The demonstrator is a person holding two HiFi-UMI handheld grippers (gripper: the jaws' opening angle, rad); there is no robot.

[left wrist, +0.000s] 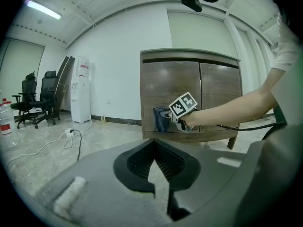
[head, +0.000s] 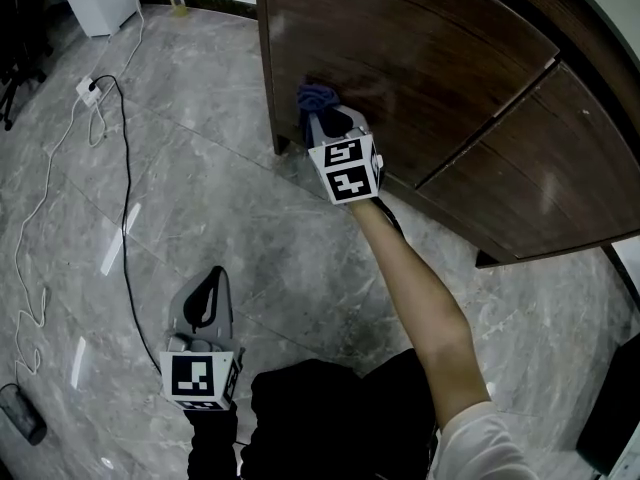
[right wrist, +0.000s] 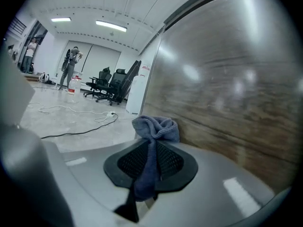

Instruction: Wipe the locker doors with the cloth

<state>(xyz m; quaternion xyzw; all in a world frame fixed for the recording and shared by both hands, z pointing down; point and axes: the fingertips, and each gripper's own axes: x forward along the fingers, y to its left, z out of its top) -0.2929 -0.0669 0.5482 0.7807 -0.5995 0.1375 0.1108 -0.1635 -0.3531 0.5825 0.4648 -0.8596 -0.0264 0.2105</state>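
Mid-wipe, I'd say: right gripper (head: pixel 322 118) clamps the blue cloth (head: pixel 314 96) low against the locker door (head: pixel 420 58); next, sweep sideways. Left gripper (head: pixel 207 293) has its jaws together, empty.

Cloth (head: pixel 316 98) against locker door (head: pixel 420 58)

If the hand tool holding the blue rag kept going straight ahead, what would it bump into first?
Most likely the brown locker door. The right gripper points at it, and the cloth bunched ahead of its fingers looks pressed to the wood, so the cloth would meet it first, though contact is hard to confirm.
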